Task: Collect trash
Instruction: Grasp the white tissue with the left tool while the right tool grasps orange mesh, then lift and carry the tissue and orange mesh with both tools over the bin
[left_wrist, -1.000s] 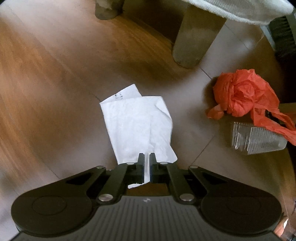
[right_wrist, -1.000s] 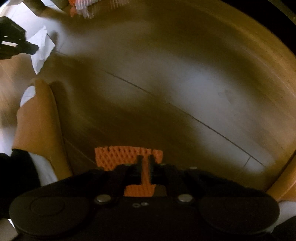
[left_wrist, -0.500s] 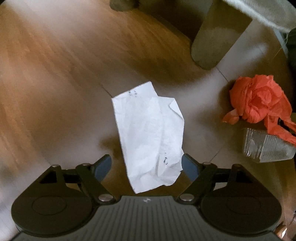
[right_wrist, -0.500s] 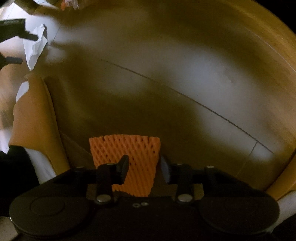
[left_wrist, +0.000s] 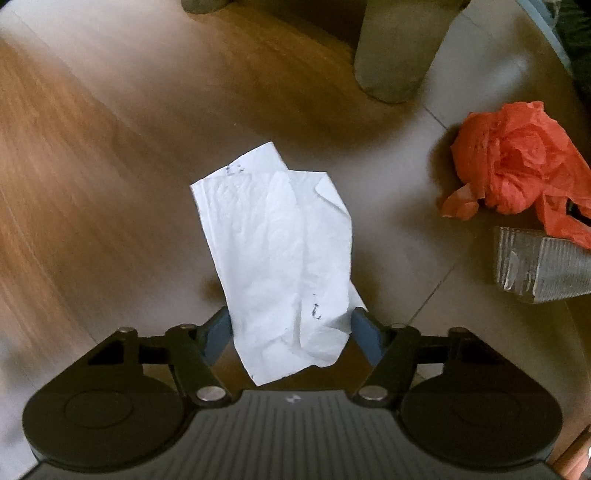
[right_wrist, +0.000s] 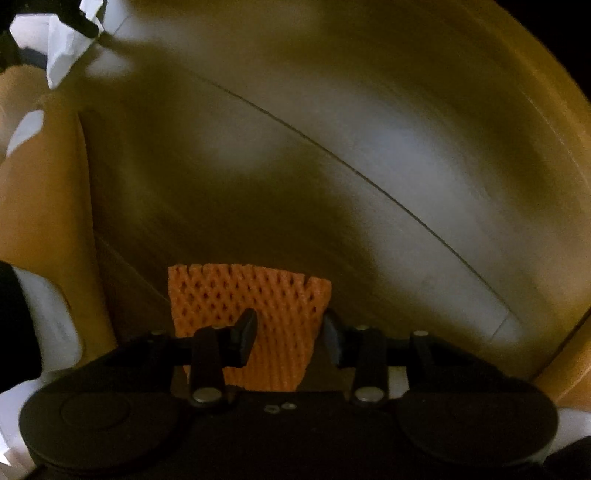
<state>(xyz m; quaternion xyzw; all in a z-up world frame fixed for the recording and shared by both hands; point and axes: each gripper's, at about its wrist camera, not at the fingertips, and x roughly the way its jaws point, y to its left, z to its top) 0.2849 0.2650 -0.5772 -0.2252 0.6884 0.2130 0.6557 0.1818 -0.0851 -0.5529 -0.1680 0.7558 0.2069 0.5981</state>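
A crumpled white paper (left_wrist: 280, 254) lies on the wooden floor, its near end between the wide-open fingers of my left gripper (left_wrist: 290, 332). A crumpled orange plastic bag (left_wrist: 513, 166) and a clear ribbed plastic container (left_wrist: 543, 266) lie to the right. In the right wrist view an orange foam net (right_wrist: 255, 314) lies on the floor between the open fingers of my right gripper (right_wrist: 290, 332). The white paper (right_wrist: 62, 44) shows at that view's top left, with the left gripper's dark finger over it.
A thick grey furniture leg (left_wrist: 399, 48) stands beyond the paper, another (left_wrist: 203, 3) further left. A person's bare leg (right_wrist: 40, 192) is at the left of the right wrist view. Wooden floor (right_wrist: 369, 147) stretches ahead.
Both grippers have opened and let go: the left released the white paper, the right released the orange foam net. Both pieces now rest on the floor between the fingers.
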